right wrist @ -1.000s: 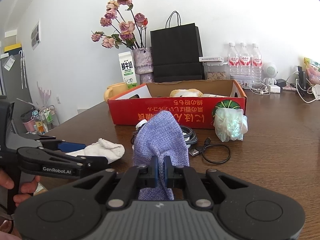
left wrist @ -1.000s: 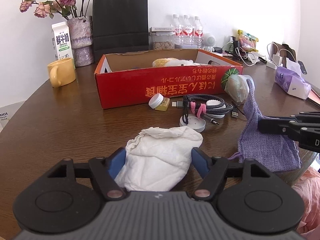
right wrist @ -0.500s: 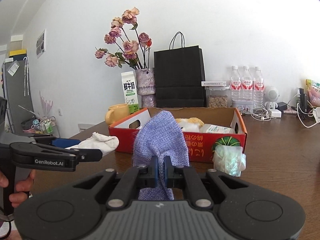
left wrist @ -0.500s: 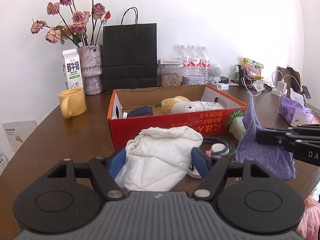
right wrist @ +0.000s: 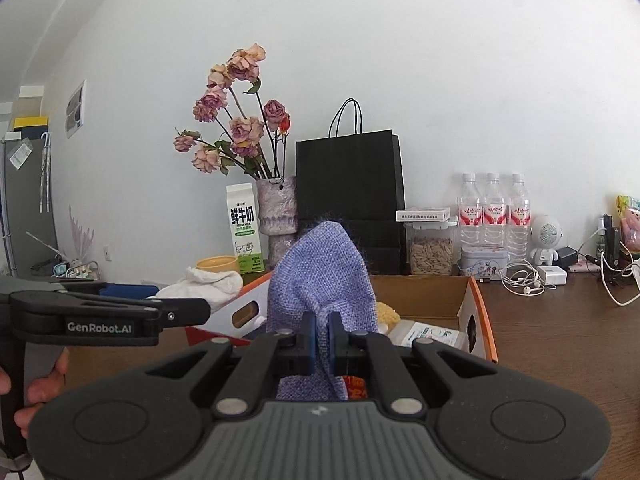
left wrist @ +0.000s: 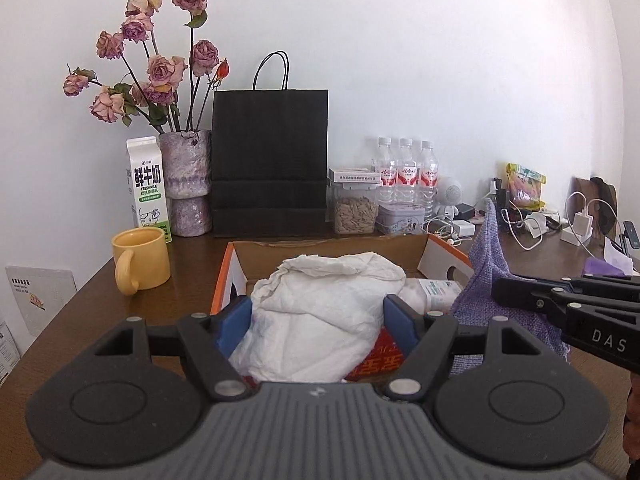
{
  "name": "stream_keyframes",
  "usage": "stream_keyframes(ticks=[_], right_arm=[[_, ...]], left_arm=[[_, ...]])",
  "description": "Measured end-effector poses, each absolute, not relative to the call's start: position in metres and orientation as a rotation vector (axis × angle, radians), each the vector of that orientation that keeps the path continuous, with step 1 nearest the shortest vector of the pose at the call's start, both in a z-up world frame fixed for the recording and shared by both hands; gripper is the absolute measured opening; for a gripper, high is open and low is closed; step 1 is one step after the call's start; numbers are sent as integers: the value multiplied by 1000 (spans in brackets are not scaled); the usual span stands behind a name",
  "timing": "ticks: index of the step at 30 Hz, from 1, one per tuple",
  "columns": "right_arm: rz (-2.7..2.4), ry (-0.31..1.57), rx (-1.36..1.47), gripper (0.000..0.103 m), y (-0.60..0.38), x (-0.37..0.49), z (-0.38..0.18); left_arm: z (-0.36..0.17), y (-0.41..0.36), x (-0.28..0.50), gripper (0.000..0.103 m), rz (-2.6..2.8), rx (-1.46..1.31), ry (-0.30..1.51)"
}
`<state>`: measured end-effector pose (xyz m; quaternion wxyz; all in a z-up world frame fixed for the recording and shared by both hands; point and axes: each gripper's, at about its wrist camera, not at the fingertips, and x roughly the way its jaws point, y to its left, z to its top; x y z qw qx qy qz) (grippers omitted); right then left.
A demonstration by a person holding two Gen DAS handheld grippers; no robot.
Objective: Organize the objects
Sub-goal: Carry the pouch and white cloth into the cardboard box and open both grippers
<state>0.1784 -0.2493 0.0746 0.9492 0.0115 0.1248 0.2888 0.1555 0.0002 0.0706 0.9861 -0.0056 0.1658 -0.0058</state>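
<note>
My left gripper (left wrist: 318,320) is shut on a crumpled white cloth bag (left wrist: 320,320) and holds it in the air over the near wall of the red cardboard box (left wrist: 372,364). My right gripper (right wrist: 322,338) is shut on a purple woven pouch (right wrist: 324,276), raised above the same box (right wrist: 476,320). The pouch also shows at the right of the left wrist view (left wrist: 488,276). The white bag shows at the left of the right wrist view (right wrist: 208,284). A yellow plush (right wrist: 386,312) and a white packet (right wrist: 428,332) lie inside the box.
Along the back wall stand a milk carton (left wrist: 146,188), a vase of dried roses (left wrist: 188,184), a black paper bag (left wrist: 270,160), a seed jar (left wrist: 354,208) and three water bottles (left wrist: 406,176). A yellow mug (left wrist: 140,266) sits left of the box. Chargers and cables (left wrist: 532,228) lie at the right.
Both grippers have risen and moved forward with their bags, from table level to above the box. The items on the table in front of the box have dropped out of view.
</note>
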Motion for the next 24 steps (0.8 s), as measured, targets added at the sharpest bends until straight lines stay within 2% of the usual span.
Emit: stream_keyframes(ticks=[24], right_arm=[[497, 318, 45, 6, -223, 333, 73]], left_arm=[[67, 0, 288, 74, 75, -85, 367]])
